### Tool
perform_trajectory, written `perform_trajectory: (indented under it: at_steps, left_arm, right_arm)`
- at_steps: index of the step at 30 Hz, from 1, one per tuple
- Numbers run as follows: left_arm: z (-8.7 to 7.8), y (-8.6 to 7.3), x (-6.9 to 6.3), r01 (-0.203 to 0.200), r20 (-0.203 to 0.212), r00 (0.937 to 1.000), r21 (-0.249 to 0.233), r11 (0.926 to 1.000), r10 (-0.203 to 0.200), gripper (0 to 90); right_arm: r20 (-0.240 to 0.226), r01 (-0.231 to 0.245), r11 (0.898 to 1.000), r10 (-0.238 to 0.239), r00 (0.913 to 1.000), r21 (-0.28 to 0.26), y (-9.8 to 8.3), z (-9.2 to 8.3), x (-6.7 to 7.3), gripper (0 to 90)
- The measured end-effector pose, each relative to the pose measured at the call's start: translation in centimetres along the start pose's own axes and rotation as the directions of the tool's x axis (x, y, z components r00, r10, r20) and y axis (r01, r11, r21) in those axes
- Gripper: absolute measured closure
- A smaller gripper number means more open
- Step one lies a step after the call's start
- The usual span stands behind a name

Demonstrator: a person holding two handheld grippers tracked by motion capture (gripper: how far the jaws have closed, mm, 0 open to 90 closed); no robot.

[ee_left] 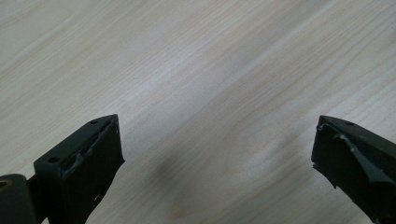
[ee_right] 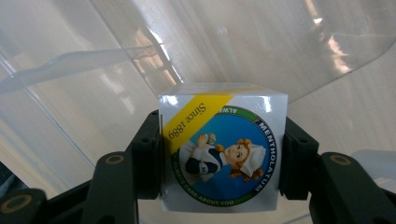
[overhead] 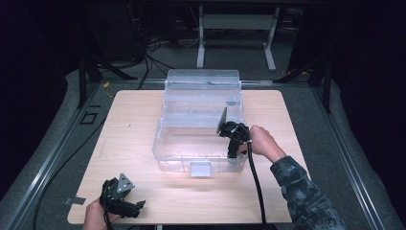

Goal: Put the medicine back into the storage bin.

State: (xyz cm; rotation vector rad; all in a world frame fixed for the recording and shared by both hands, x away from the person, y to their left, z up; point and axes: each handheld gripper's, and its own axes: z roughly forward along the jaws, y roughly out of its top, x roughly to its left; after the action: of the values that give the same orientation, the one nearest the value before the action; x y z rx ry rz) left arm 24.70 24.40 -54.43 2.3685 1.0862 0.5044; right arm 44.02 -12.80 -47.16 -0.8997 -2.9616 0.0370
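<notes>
The right tongs (ee_right: 219, 154) are clenched on a small Mentholatum box (ee_right: 219, 149), its printed face toward the camera, held over the right side of the clear plastic bin (overhead: 182, 153) at frame centre (open bin directly below). The left tongs (ee_left: 217, 163), released and empty, rest lower left on the pale wooden bench (overhead: 143, 124); dark room around.

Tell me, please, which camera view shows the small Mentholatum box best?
The right gripper view: the Mentholatum box sits clamped between the right gripper jaws, label readable. In the high view the hand and gripper cover it at the clear plastic bin.
</notes>
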Motion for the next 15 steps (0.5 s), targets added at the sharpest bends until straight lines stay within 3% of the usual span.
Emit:
perform_trajectory:
  at_steps: [4,6,15]
  left_arm:
    - [-0.22,0.10,-0.20,-0.002,-0.008,1.0000,-0.018,0.9998,0.002,1.9]
    - [-0.18,0.09,-0.20,-0.006,-0.008,1.0000,-0.014,0.9999,0.006,1.9]
    - [-0.18,0.09,-0.19,-0.013,-0.004,0.9999,-0.008,0.9999,0.013,1.9]
  right_arm:
    - [0.000,-0.002,1.000,0.002,1.0000,-0.016,-0.08,0.21,0.04,44.9]
    - [-0.004,0.001,1.000,-0.001,1.0000,0.008,-0.05,0.21,-0.01,44.8]
    - [-0.008,0.002,1.000,-0.001,1.0000,0.020,-0.07,0.43,0.03,45.3]
